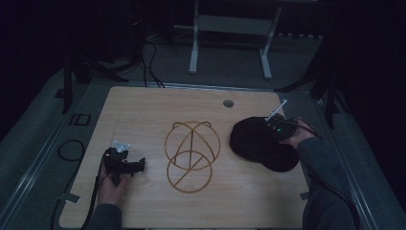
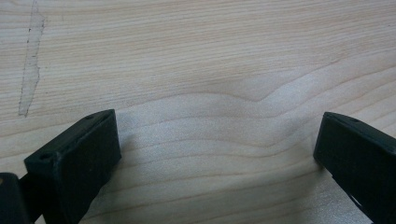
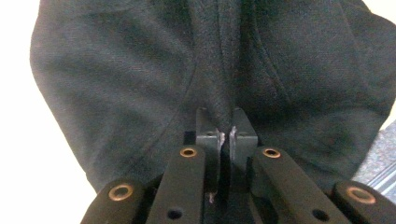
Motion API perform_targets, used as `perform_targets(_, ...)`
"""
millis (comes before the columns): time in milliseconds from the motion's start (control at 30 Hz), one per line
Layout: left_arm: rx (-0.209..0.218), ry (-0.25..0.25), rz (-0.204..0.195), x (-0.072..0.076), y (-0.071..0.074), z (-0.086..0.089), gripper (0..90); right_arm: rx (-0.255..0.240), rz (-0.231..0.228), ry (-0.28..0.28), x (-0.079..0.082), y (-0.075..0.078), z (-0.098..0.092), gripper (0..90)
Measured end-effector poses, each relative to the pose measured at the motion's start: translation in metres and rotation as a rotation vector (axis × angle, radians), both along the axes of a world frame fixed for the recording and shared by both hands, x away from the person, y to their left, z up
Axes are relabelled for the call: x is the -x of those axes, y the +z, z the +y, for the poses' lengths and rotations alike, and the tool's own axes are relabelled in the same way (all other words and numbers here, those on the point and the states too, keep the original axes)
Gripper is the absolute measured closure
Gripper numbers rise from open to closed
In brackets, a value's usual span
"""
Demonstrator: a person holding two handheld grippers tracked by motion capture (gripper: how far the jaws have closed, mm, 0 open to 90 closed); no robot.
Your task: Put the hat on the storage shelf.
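Right gripper (image 1: 276, 125) sits over the black cap (image 1: 253, 141) in the high view, covering part of its crown; jaw tips too small to tell there. In the right gripper view, the cap (image 3: 140, 84) runs off the top edge, and the pinched fold hides behind the closed pads. Left gripper (image 2: 219, 158): both jaws cut off by the bottom edge in its own view.

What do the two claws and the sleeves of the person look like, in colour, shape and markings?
The left claw is black, with a pale grey three-cornered plate on top and a black cable trailing back. Its fingers are blocky and matt black. The right claw has black links with copper-coloured rivets, a small green light and a thin pale rod on its body. Both sleeves are dark grey.
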State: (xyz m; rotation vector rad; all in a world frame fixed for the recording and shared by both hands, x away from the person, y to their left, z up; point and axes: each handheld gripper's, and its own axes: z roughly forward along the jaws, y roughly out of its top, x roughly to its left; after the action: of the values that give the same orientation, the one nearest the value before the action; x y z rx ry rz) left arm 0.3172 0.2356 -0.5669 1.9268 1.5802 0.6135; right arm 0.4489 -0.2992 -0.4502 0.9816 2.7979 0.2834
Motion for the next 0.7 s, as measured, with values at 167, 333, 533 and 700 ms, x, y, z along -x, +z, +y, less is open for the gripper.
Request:
perform_targets(167, 0.0, 0.0, 0.0, 0.0, 0.0, 0.0, 0.1, 0.019, -0.001, 0.025, 0.002, 0.01, -0.001, 86.4)
perform_targets(333, 0.0, 0.0, 0.0, 0.0, 0.0, 0.0, 0.1, 0.036, 0.004, 0.034, 0.003, 0.015, -0.003, 86.5)
perform_targets(533, 0.0, 0.0, 0.0, 0.0, 0.0, 0.0, 0.1, 0.046, 0.006, 0.047, 0.005, 0.02, -0.004, 86.5)
perform_targets(700, -0.001, 0.0, 0.0, 0.0, 0.0, 0.0, 0.1, 0.054, -0.003, 0.063, 0.007, 0.026, -0.002, 86.6)
